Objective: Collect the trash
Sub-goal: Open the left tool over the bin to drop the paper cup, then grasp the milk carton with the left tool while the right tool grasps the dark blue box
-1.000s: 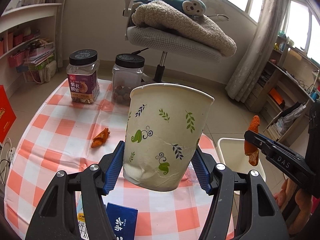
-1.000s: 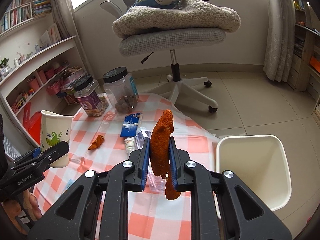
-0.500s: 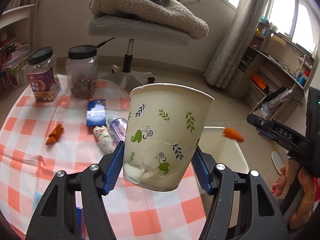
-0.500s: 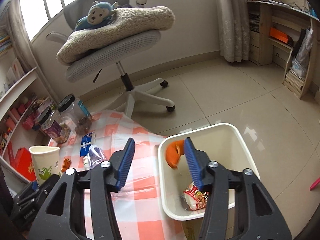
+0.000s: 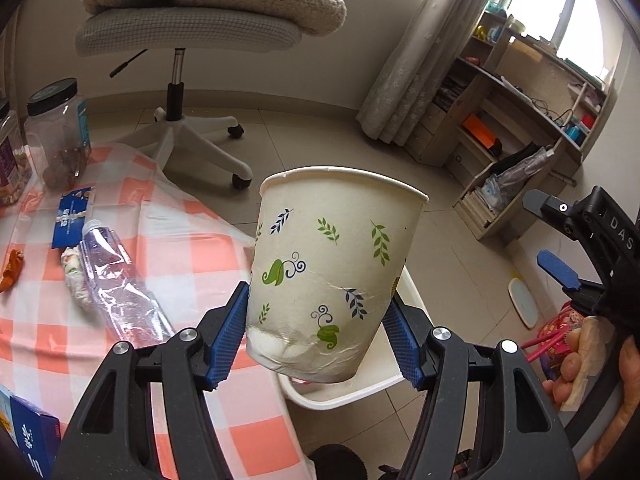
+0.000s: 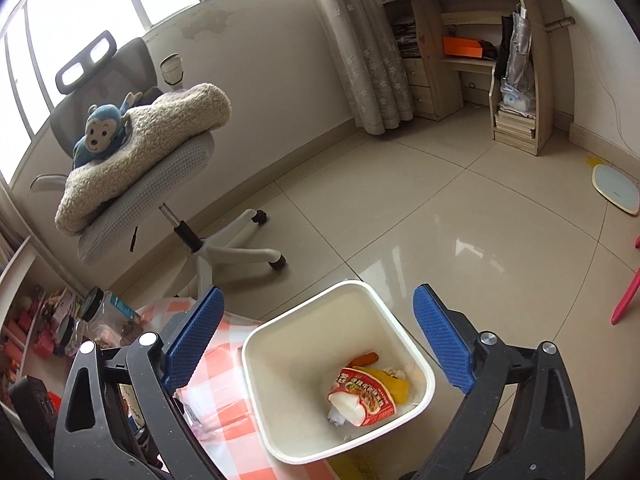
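Observation:
My left gripper [image 5: 320,336] is shut on a white paper cup [image 5: 328,272] with leaf print and holds it upright over the table edge, above the white trash bin [image 5: 344,394]. My right gripper [image 6: 316,340] is open and empty above the bin [image 6: 256,376], which holds the orange peel [image 6: 364,359], a red noodle wrapper [image 6: 360,400] and other scraps. On the checked table [image 5: 200,256] lie a crushed plastic bottle [image 5: 116,284], a crumpled tissue [image 5: 74,280] and an orange peel [image 5: 10,270]. My right gripper also shows in the left wrist view [image 5: 556,240].
Two black-lidded jars [image 5: 58,132] and a blue packet [image 5: 70,216] sit at the table's far left. A blue box [image 5: 28,440] lies at the near edge. An office chair [image 6: 160,184] with a blanket stands behind. Shelves [image 5: 512,160] line the right wall.
My right gripper opened wide and the orange peel dropped into the bin. My left gripper carried the cup rightward toward the bin.

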